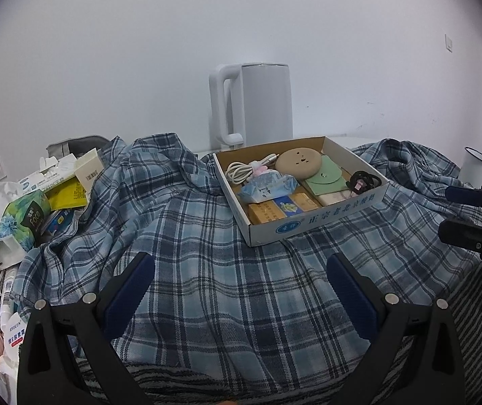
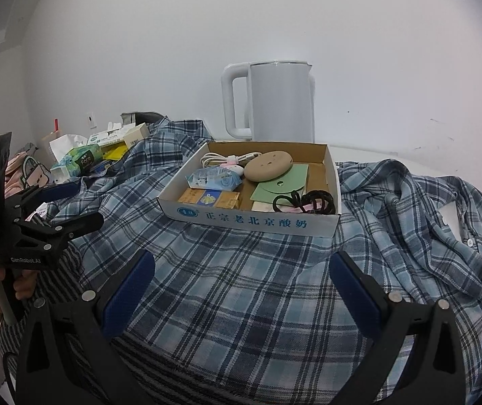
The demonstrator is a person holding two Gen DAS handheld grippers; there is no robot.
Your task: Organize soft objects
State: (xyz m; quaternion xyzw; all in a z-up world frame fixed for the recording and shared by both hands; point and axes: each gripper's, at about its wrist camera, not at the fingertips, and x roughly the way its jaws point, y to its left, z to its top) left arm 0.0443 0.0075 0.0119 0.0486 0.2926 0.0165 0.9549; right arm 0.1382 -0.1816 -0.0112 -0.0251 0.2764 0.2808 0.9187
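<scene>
1. A plain white wall [image 1: 139, 50] backs a white table [image 2: 376, 155], most of it covered by cloth and clutter.
2. A blue plaid shirt [image 1: 207, 270] lies spread and rumpled across the table, its folds bunched at the left and right ends; a button placket shows at the right in the right wrist view.
3. A striped grey cloth [image 2: 180, 381] lies under the shirt's near edge.
4. The left tool [image 1: 241, 290] hovers just over the shirt with its blue-padded fingers [image 1: 129, 290] spread wide, gripping nothing.
5. The right tool [image 2: 241, 290] hangs likewise over the shirt, fingers wide apart and empty.
6. A shallow cardboard box [image 1: 315, 226] rests on the shirt, holding a coiled white cable [image 1: 241, 170], a tan round disc [image 1: 300, 163], a green pouch [image 1: 325, 179], a tissue pack and black hair ties.
7. A white kettle [image 1: 264, 104] stands behind the box against the wall.
8. A heap of packets and cartons [image 1: 38, 199] sits left of the shirt; an enamel mug [image 1: 477, 168] stands at the right.
</scene>
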